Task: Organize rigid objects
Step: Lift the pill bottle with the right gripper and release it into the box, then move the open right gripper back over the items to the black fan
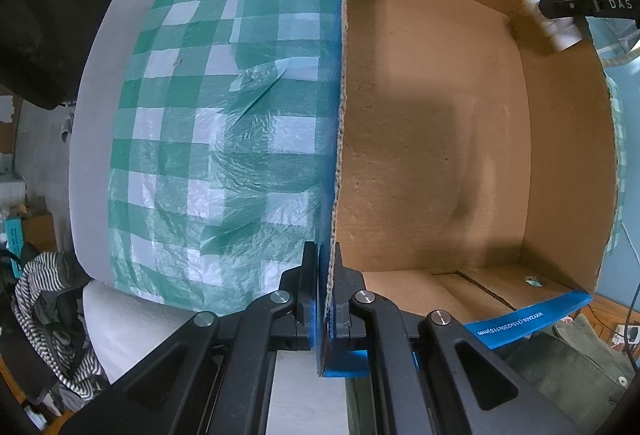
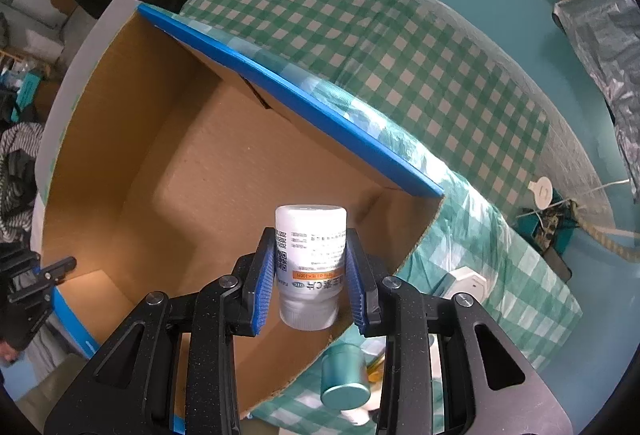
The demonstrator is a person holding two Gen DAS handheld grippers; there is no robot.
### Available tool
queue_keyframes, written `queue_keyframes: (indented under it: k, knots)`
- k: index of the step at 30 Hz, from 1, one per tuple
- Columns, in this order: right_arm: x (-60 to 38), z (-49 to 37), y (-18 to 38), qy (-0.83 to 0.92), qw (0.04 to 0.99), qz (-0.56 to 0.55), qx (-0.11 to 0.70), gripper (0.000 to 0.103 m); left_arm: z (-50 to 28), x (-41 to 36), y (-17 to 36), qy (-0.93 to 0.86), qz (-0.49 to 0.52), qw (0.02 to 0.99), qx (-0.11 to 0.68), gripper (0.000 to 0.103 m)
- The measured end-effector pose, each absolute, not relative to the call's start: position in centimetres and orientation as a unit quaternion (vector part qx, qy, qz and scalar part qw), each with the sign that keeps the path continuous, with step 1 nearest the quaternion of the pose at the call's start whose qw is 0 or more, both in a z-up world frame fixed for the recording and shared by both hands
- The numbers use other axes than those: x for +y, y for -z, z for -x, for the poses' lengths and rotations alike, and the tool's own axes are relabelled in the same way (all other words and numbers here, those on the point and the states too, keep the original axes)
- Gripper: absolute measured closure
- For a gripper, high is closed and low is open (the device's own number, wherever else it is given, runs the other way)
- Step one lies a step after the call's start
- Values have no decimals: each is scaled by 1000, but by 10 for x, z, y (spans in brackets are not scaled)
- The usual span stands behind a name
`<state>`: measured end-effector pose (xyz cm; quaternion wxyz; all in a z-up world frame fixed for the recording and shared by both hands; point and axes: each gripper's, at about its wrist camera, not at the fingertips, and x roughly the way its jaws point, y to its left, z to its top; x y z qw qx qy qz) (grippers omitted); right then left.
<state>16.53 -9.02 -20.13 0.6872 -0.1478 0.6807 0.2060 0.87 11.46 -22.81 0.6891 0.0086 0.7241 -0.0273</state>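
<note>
1. Two grippers are working at one cardboard box [image 2: 168, 163]: we are pinching its near wall with the left gripper [image 1: 328, 291], jaws pressed tight on the corrugated edge, and so we are steadying the box on the green checked tablecloth [image 1: 208, 139].
2. We are carrying a white pill bottle [image 2: 310, 259] in the right gripper [image 2: 311, 275] — its blue pads are clamping the labelled body from both sides.
3. We are holding the bottle with its long axis running along the fingers, ribbed cap toward the camera and base pointing down toward the box floor.
4. We are hanging it just inside the box's right-hand corner, close to the side wall's cut edge and the blue-taped rim [image 2: 304, 103]; the left wrist view is showing it above the rim at the far corner.
5. We are judging the box floor to be bare, with ample room — easing the bottle toward the middle would keep it off the wall.
6. We are leaving a teal tin [image 2: 344, 379] on the cloth outside, just beside the box wall — probably next.
</note>
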Motion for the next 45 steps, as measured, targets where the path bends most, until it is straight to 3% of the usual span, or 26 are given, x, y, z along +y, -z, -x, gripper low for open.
queue_keyframes:
  k: [9,12,26,32,45]
  knots:
    - [-96,-163,197,-206,692,137,678,68,-8,116,228,24,-12,690,724,99]
    - [-99,-159,188,-208,699,132,671,62,-7,117,228,18,-15,689,724,99]
    - [-139,-132,136,-187,731,89,650,58,-7,116,220,6,-26,694,719,99]
    - [-175,-114,123,-157,742,79,647,49,-7,112,220,6,-28,694,719,99]
    - [-244,-71,137,-90,733,58,672,43,-8,111,219,6,-27,692,721,99]
